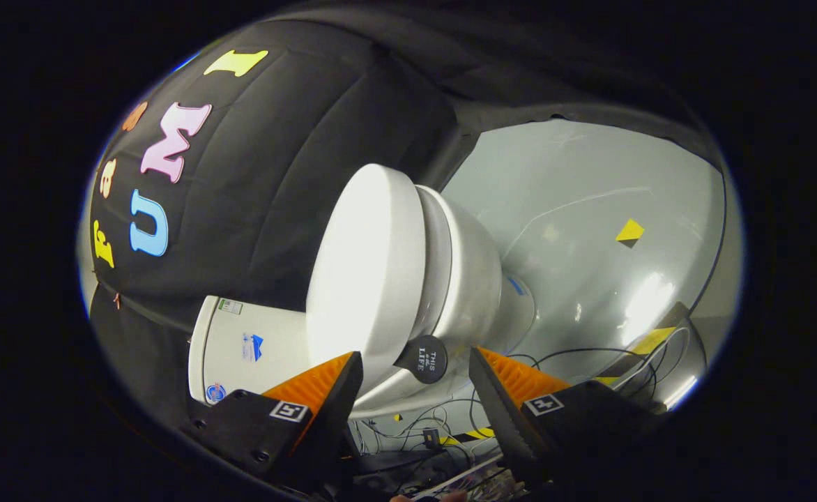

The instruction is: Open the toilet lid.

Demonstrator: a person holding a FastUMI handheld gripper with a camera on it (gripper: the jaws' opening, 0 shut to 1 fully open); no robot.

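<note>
1. Jaws point(415, 383) stand wide apart, holding nothing; both of my fingers point(318, 387) are clear of the toilet.
2. Toilet lid point(363, 272) lies just beyond my fingers, closed flat against the seat point(436, 265); the whole view is rolled, so the toilet appears tipped sideways.
3. Round dark tab point(424, 359) sits on the lid's front edge, between and just ahead of my fingertips, not touched.
4. Bowl point(478, 279) is beside the seat; the tank point(241, 348) is behind the lid, near my left finger.
5. Floor point(590, 230) is pale and glossy, with a yellow-black marker point(630, 233) and loose cables point(590, 355).
</note>
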